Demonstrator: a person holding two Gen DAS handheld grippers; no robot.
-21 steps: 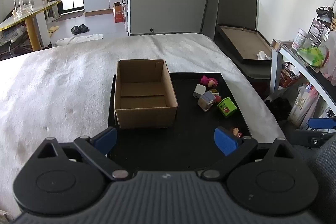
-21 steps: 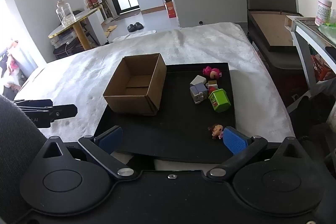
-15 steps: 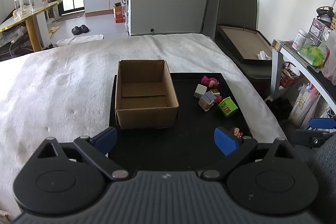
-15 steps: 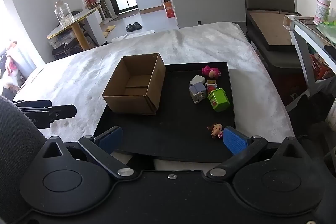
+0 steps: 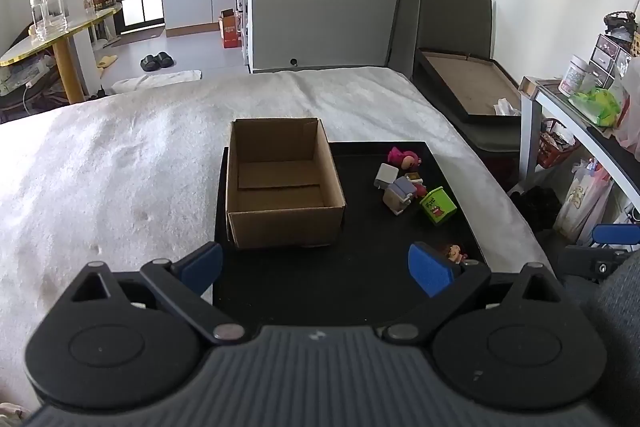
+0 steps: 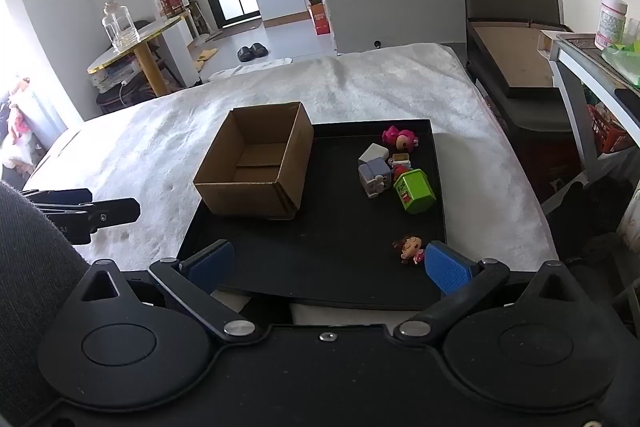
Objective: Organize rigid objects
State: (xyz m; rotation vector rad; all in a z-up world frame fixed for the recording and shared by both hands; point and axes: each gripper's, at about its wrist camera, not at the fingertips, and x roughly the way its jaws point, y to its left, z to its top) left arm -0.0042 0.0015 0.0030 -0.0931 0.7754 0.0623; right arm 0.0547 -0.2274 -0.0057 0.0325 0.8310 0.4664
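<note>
An open, empty cardboard box (image 5: 280,187) (image 6: 256,159) stands on the left of a black tray (image 5: 360,267) (image 6: 340,227) on a white blanket. To its right lie small toys: a pink doll (image 5: 404,158) (image 6: 400,138), grey blocks (image 5: 398,193) (image 6: 374,177), a green cube (image 5: 438,206) (image 6: 414,191). A small brown-haired doll (image 5: 454,251) (image 6: 409,249) lies near the tray's front right. My left gripper (image 5: 316,269) is open and empty before the tray's front edge. My right gripper (image 6: 328,267) is open and empty, its right pad beside the small doll.
The white blanket (image 5: 120,167) covers the bed around the tray. A shelf with a jar and green bag (image 5: 592,99) stands at the right. A dark chair with a flat carton (image 5: 460,87) is beyond the bed. A round table with glass bottles (image 5: 52,27) is far left.
Both views have shifted very slightly; the box and toys have not moved, and both grippers stay open.
</note>
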